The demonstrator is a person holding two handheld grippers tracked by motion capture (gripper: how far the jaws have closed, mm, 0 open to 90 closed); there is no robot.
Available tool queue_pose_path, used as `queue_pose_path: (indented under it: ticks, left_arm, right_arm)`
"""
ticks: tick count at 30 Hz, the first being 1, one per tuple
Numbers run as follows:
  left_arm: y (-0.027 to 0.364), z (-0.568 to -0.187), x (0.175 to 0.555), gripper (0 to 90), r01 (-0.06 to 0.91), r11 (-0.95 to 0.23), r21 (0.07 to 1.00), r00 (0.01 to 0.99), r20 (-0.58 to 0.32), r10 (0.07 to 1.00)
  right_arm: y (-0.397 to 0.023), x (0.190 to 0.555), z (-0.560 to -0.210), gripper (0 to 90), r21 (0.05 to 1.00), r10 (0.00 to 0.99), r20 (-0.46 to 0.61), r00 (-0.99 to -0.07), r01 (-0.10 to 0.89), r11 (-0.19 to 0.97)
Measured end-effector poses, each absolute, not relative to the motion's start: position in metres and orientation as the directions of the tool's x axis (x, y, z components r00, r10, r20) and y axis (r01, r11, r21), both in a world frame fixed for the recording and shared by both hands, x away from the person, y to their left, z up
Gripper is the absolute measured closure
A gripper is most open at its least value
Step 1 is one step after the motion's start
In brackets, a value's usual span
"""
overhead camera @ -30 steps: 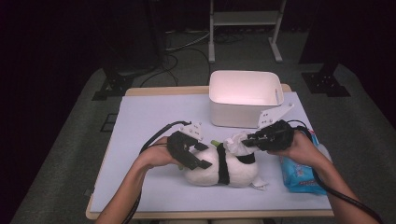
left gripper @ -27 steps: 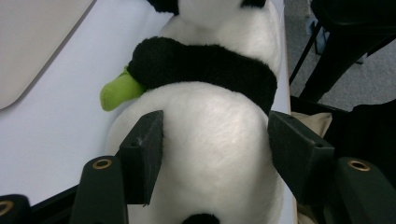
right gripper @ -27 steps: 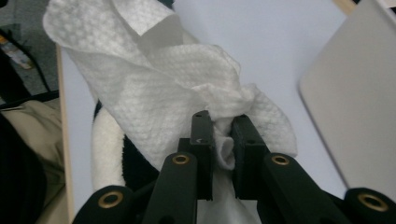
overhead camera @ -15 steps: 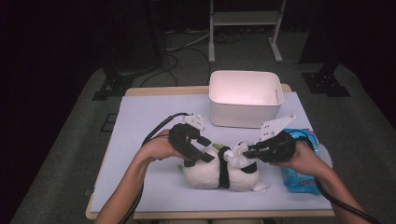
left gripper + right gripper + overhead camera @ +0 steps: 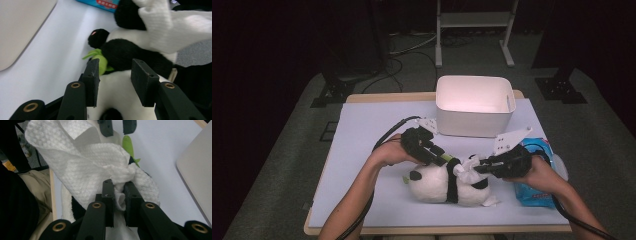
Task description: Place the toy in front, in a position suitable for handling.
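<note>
1. high view: black-and-white plush panda toy [image 5: 437,182] lies on its side on the pale table [image 5: 362,130], near the front edge, in front of the white plastic bin [image 5: 472,105].
2. right gripper [image 5: 479,167]: fingers clamped narrow on a white textured paper wipe [image 5: 100,162], draped over the panda's body.
3. left gripper [image 5: 439,157]: fingers have just been closing; they stand apart over the panda beside its green leaf [image 5: 100,61], pressing on nothing.
4. blue wipe packet [image 5: 532,190] lies under the right hand.
</note>
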State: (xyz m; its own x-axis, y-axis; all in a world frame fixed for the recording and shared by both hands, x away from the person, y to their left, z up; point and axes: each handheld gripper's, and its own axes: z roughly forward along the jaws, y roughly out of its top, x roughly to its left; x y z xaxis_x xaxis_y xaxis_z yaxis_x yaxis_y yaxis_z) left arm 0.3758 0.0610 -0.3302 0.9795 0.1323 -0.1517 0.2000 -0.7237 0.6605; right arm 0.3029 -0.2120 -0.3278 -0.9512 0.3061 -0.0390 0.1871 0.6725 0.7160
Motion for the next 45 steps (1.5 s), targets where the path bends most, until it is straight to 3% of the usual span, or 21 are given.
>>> queue_pose_path:
  ticks: [6, 9, 13, 15, 34, 45]
  left_arm:
    - [0.053, -0.339, 0.384, 56.2, 0.218, -0.738, 0.639, 0.976, -0.165, 0.145]
    - [0.049, -0.342, 0.387, 61.0, 0.214, -0.748, 0.628, 0.976, -0.164, 0.141]
    - [0.043, -0.35, 0.386, 74.9, 0.195, -0.764, 0.616, 0.98, -0.148, 0.131]
    - [0.044, -0.35, 0.386, 76.2, 0.201, -0.75, 0.63, 0.979, -0.155, 0.133]
    - [0.053, -0.323, 0.383, 77.9, 0.181, -0.68, 0.711, 0.983, -0.124, 0.133]
    - [0.045, -0.319, 0.373, 77.6, 0.125, -0.686, 0.717, 0.992, -0.107, 0.07]
  right_arm:
    - [-0.211, 0.302, -0.328, 80.2, 0.712, 0.306, -0.047, -0.951, 0.183, 0.678]
    - [-0.212, 0.302, -0.328, 80.2, 0.714, 0.304, -0.048, -0.952, 0.18, 0.677]
    - [-0.211, 0.302, -0.327, 80.2, 0.713, 0.304, -0.051, -0.951, 0.178, 0.678]
    - [-0.212, 0.301, -0.327, 80.3, 0.712, 0.304, -0.056, -0.951, 0.175, 0.68]
    - [-0.21, 0.299, -0.309, 81.1, 0.725, 0.294, -0.078, -0.953, 0.148, 0.672]
    - [-0.21, 0.304, -0.295, 81.0, 0.725, 0.327, -0.129, -0.936, 0.136, 0.675]
